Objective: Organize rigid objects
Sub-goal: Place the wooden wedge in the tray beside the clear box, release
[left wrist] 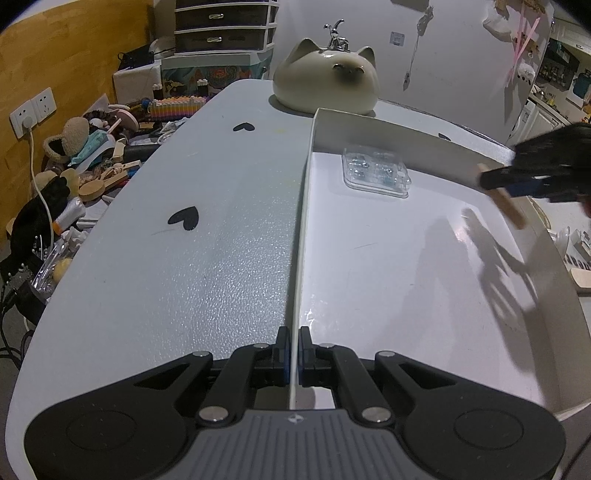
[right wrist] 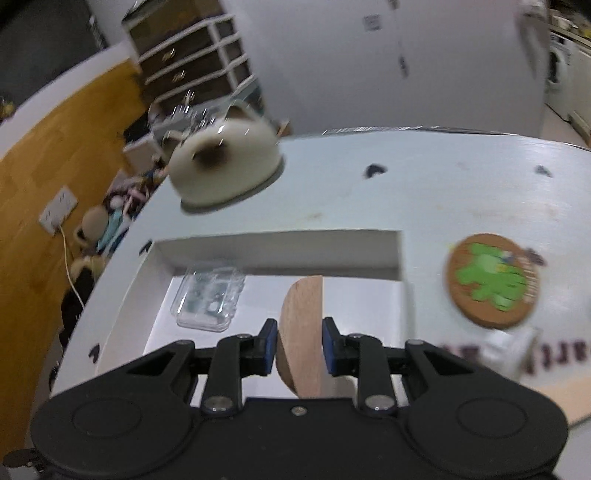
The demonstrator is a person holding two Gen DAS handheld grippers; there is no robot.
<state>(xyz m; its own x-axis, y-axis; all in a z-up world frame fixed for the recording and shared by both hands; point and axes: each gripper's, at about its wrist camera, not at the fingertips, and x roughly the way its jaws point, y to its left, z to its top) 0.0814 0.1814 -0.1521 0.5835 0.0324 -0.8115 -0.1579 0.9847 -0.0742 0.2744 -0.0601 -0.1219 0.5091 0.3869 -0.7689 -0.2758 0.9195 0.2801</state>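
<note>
A shallow white box (left wrist: pixel 406 136) (right wrist: pixel 280 251) lies on the pale table. My left gripper (left wrist: pixel 294 347) is shut on the box's left wall, pinching the thin edge. Inside the box lies a clear plastic case (left wrist: pixel 376 173) (right wrist: pixel 210 299) near the far wall. My right gripper (right wrist: pixel 299 343) (left wrist: pixel 495 177) is shut on a flat wooden piece (right wrist: pixel 301 325) (left wrist: pixel 506 201) with a rounded end, held above the box's right side. A round cork coaster with a green figure (right wrist: pixel 493 280) lies on the table to the right of the box.
A cream cat-shaped ceramic pot (left wrist: pixel 327 79) (right wrist: pixel 225 170) stands behind the box. Cluttered toys and brushes (left wrist: pixel 96 158) fill a lower surface at the left, with a drawer unit (left wrist: pixel 225 26) behind. A white printed item (right wrist: pixel 509 350) lies at the right table edge.
</note>
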